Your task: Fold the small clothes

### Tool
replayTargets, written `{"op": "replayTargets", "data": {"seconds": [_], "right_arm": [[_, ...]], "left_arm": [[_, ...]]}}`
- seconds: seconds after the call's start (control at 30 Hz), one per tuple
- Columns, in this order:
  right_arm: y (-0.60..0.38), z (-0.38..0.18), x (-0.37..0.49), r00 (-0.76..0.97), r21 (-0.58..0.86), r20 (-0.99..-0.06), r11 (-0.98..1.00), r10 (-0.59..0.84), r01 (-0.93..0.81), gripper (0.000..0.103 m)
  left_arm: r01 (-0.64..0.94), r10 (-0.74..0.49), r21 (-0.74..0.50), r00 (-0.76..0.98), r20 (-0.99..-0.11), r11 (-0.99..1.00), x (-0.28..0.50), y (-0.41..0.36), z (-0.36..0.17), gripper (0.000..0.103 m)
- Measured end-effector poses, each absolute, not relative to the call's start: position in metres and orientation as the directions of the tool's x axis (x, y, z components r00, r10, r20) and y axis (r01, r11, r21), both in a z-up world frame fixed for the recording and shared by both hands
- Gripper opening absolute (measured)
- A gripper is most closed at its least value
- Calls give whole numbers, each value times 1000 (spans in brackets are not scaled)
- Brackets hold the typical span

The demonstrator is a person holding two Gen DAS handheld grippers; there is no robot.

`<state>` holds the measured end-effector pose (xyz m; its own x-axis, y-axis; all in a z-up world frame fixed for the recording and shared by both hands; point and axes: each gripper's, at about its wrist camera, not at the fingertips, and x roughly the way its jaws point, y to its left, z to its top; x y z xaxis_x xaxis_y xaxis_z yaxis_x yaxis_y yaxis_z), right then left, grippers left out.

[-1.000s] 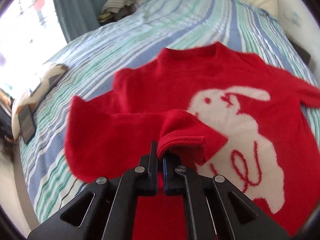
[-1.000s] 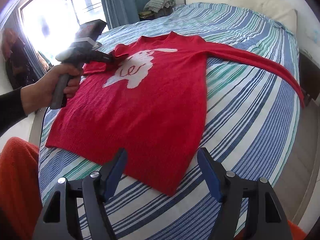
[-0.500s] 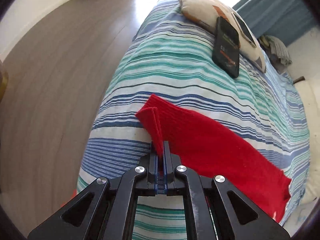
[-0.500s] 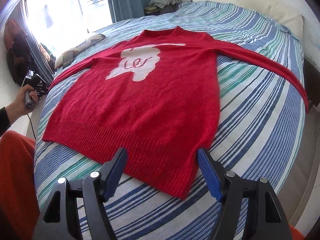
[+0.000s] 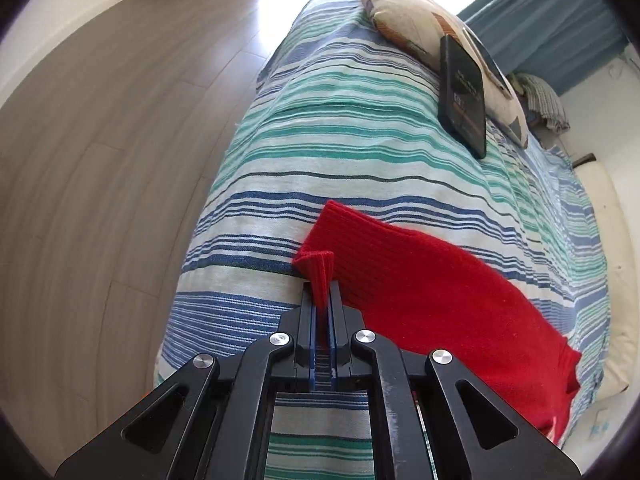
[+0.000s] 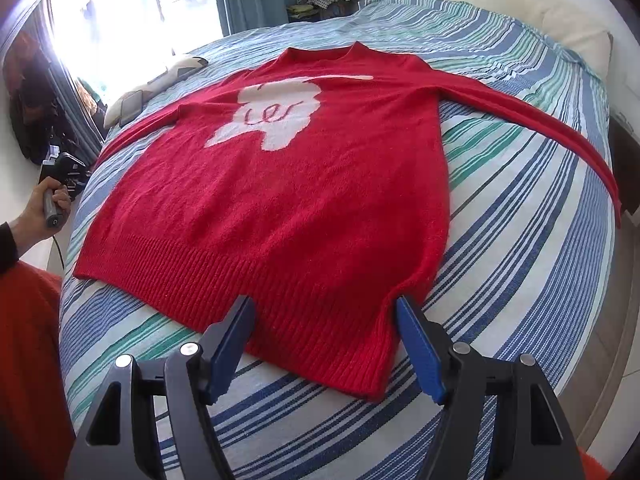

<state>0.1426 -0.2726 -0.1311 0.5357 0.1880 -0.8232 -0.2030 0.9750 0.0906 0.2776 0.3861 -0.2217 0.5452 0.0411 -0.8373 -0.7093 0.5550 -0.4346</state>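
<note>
the red sweater (image 6: pixel 288 200) lies flat, front up, on the striped bedspread (image 6: pixel 520 280), its sleeve cuff (image 5: pixel 320 264) pinched between the closed fingers of the left gripper (image 5: pixel 321 300) at the bed's edge, while the right gripper (image 6: pixel 324 344) hangs wide apart over the hem.

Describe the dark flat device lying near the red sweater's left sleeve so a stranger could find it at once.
Start at the striped bed and follow its window-side edge to the pale patterned cushion. The dark flat device leans against that cushion, past the cuff of the red sweater pinched in the left gripper. It is the only black, rigid slab there; a second device beside it shows only edge-on.
</note>
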Motion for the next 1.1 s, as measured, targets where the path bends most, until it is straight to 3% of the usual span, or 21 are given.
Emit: {"op": "replayTargets", "data": {"seconds": [1.1], "right_arm": [[-266, -135, 142, 536, 54, -829, 977, 159, -206, 72]], "left_arm": [[-745, 77, -349, 471, -879, 569, 271, 396, -227, 5]]}}
